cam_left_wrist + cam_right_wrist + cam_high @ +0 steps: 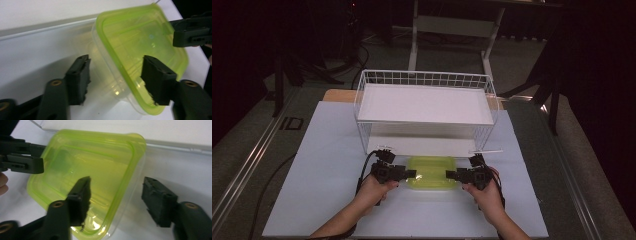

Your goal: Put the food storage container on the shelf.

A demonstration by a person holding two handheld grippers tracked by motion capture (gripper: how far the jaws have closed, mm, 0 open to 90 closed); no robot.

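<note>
A clear plastic container with a yellow-green lid (431, 173) stands on the white table (327, 165), just in front of the wire basket. My left gripper (412, 174) points at its left end and my right gripper (451, 174) at its right end. In the left gripper view the jaws (115, 75) straddle the container's (140, 47) corner: one pad lies over the lid, the other stands off the clear wall. In the right gripper view the jaws (116, 192) straddle the container's (95, 162) rim the same way, with a gap at the outer pad. Nothing is gripped.
A white wire basket (427, 77) with a white board (422, 102) laid on it stands on legs behind the container, leaving a low space beneath. A strip with a label lies along its front foot. Cables trail from both grippers. A desk frame (452, 30) stands beyond the table.
</note>
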